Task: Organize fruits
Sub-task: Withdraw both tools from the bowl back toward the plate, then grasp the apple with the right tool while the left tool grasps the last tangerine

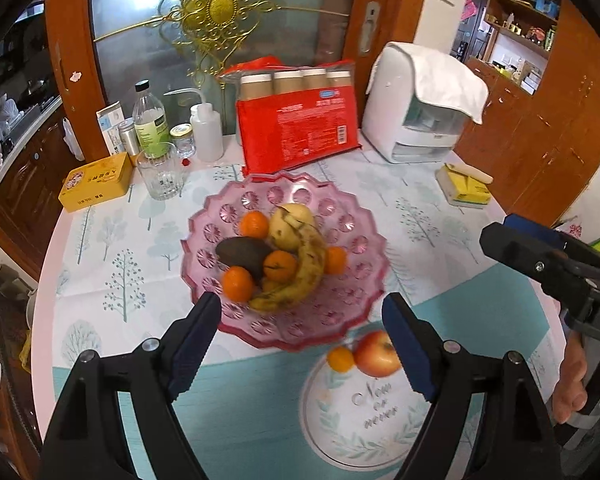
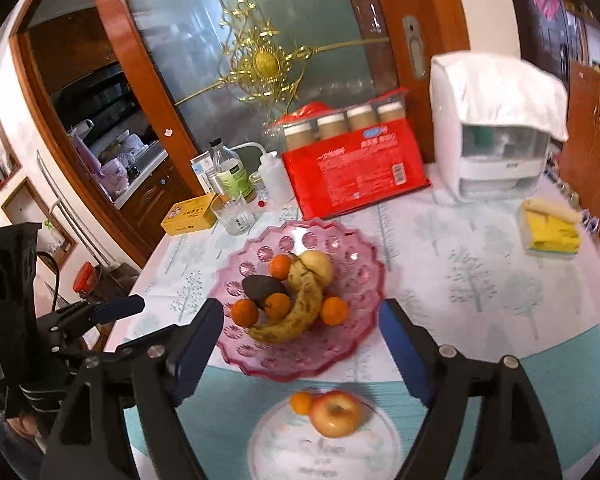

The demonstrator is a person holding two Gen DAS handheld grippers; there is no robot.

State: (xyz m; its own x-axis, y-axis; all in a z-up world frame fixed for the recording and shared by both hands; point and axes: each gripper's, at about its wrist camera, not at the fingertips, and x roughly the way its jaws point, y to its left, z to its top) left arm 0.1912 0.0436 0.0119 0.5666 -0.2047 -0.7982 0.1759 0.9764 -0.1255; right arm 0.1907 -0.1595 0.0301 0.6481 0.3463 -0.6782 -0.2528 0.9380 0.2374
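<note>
Pink glass bowl (image 1: 352, 240) — near rim blurred, banana (image 1: 300, 276) hiding fruit.

Round table (image 1: 112, 240), cloth printed with pale trees. Behind it: wooden-framed frosted glass door (image 1: 148, 12) bearing a gilt ornament (image 1: 220, 6). Right: wooden cabinets (image 1: 548, 120), open shelving (image 1: 520, 4) above. Left: doorway onto a dim kitchen counter (image 2: 140, 160).

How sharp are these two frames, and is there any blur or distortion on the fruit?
Left wrist view: pink bowl fruit fairly sharp, apple slightly smeared, fisheye bends the door frame. Right wrist view: softer overall; the white plate lettering is motion-blurred, and the background tilts.
</note>
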